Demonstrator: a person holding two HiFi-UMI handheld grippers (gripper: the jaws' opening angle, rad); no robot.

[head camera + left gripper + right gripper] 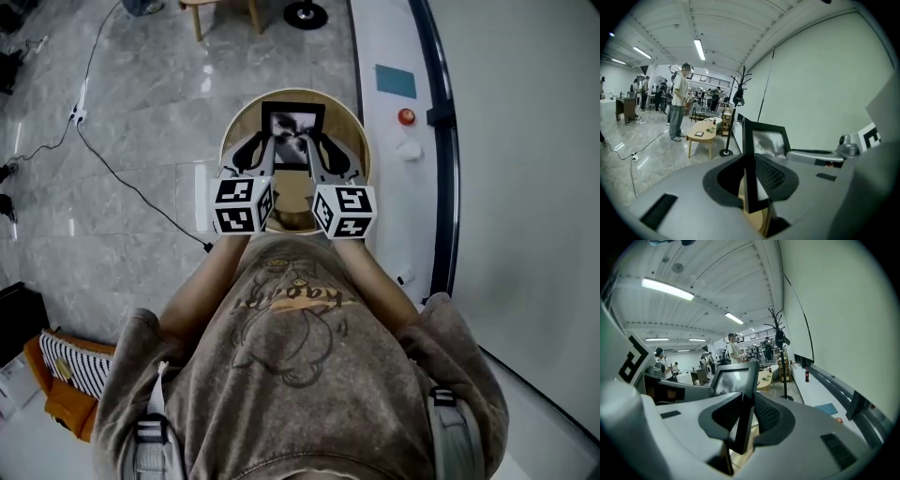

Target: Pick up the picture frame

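The picture frame [293,134] is black with a grey and white picture, and it hangs upright above a round wooden table [345,118]. My left gripper [259,150] is shut on its left edge and my right gripper [329,151] on its right edge. In the left gripper view the frame [766,140] stands edge-on, with the pads of the left gripper [751,180] pressed to both faces. The right gripper view shows the frame [733,380] clamped the same way by the right gripper [744,420].
A white ledge [394,187] along the wall at right carries a blue card [396,81] and a small red thing [406,116]. A cable [122,173] crosses the marble floor. Farther off stand a coat stand [736,103], a low wooden table [703,131] and a person [679,101].
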